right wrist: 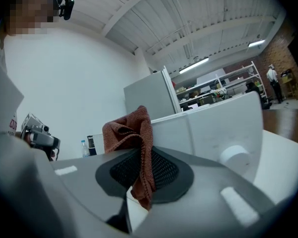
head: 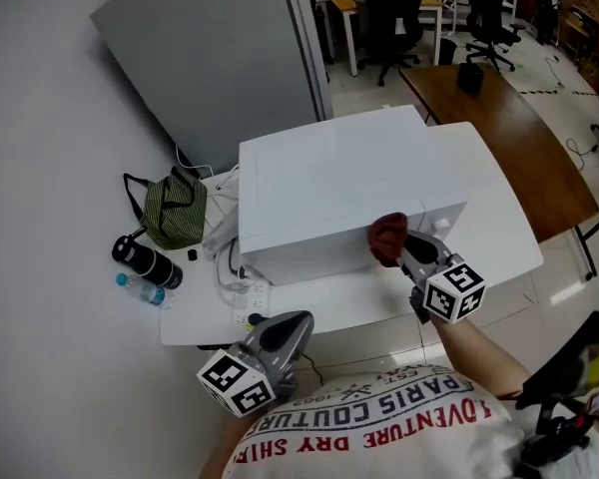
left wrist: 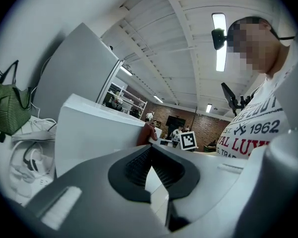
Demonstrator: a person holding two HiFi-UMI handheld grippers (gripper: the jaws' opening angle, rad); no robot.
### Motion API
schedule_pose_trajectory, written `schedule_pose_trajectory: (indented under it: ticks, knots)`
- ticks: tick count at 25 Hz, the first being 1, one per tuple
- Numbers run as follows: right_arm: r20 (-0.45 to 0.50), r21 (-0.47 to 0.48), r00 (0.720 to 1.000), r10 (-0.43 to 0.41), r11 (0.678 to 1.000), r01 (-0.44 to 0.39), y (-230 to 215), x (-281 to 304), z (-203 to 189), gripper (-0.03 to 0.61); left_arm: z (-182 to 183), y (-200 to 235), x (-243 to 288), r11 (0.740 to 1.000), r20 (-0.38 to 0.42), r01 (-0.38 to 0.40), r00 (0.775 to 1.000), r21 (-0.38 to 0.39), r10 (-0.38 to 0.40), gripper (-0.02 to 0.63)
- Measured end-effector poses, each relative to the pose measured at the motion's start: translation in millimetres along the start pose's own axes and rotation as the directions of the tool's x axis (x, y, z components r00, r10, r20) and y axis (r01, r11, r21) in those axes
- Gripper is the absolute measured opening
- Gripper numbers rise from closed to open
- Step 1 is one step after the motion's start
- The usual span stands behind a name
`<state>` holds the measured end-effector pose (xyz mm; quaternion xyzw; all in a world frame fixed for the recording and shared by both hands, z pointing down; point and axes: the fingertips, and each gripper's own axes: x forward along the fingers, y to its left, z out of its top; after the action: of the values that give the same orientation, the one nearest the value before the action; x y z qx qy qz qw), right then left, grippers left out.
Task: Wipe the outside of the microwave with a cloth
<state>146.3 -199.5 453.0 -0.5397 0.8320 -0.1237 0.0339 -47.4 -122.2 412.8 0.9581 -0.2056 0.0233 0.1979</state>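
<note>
Pinching a rust-brown cloth point(right wrist: 130, 133) by one fold, the right gripper point(right wrist: 141, 172) has its jaws clamped on the fabric. A loose bunch stands up beyond the tips and a short tail hangs back beneath them. The microwave point(head: 329, 183) stands straight ahead of this gripper. In the head view the bunch seems to meet the white front just under the top edge, though how firmly it presses I cannot tell. A round dial point(right wrist: 234, 155) juts out ahead and to the right of the jaws.

The cloth looks light, soft and limp — likely to crumple and drag rather than hold a flat face. A hold near its middle, with plenty of fabric leading the tips, would probably keep the hard jaws off the casing. The microwave looks heavy, rigid and smooth, so it should stay put under a light wipe, and the cloth may glide easily across it. The dial is the one part that could catch a fold.

The left gripper point(left wrist: 150, 155) has its jaws together with nothing between them — it is held low, with the microwave's side ahead of it.
</note>
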Motion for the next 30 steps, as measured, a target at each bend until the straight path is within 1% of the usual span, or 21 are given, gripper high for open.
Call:
schedule_pose_trajectory:
  ticks: [3,6,9,11,13,15,20,23,26,30]
  knots:
    - [0.008,0.013,0.998,-0.059,0.998,0.058,-27,-20,2,0.044,-4,-12,15,1.000,-0.017,0.031,0.999,0.000,-0.031,0.005]
    - [0.014,0.030,0.996,-0.094,0.995,0.093,-45,-32,3,0.046,-7,-19,23,0.999,-0.029,0.045,0.999,0.002,-0.045,0.006]
    - [0.014,0.029,0.994,-0.108,0.994,0.107,-49,-37,2,0.046,-9,-22,22,0.999,-0.035,0.047,0.998,0.001,-0.047,0.005]
    - [0.035,0.049,0.995,-0.095,0.994,0.094,-42,-41,4,0.044,-11,-21,16,0.999,-0.034,0.042,0.999,-0.001,-0.042,0.006]
    - [0.063,0.054,0.996,-0.066,0.997,0.062,-28,-41,7,0.044,-11,-16,9,1.000,-0.027,0.030,0.999,-0.005,-0.030,0.005]
    - [0.069,0.048,0.997,-0.031,0.998,0.028,-9,-37,4,0.044,-11,-10,-1,1.000,-0.018,0.014,1.000,-0.014,-0.014,0.005]
    - [0.022,0.060,0.996,0.081,0.995,-0.082,50,-5,-27,0.044,-15,8,-36,0.999,0.006,-0.026,1.000,-0.043,0.026,0.005]
    - [-0.025,0.060,0.986,0.166,0.985,-0.164,93,22,-50,0.044,-17,21,-65,0.996,0.021,-0.069,0.997,-0.059,0.070,0.006]
    - [-0.068,0.060,0.969,0.239,0.970,-0.235,132,49,-71,0.044,-19,33,-95,0.990,0.035,-0.117,0.992,-0.078,0.120,0.005]
    - [-0.099,0.052,0.947,0.305,0.952,-0.301,173,87,-92,0.044,-25,51,-138,0.977,0.048,-0.189,0.980,-0.098,0.194,0.005]
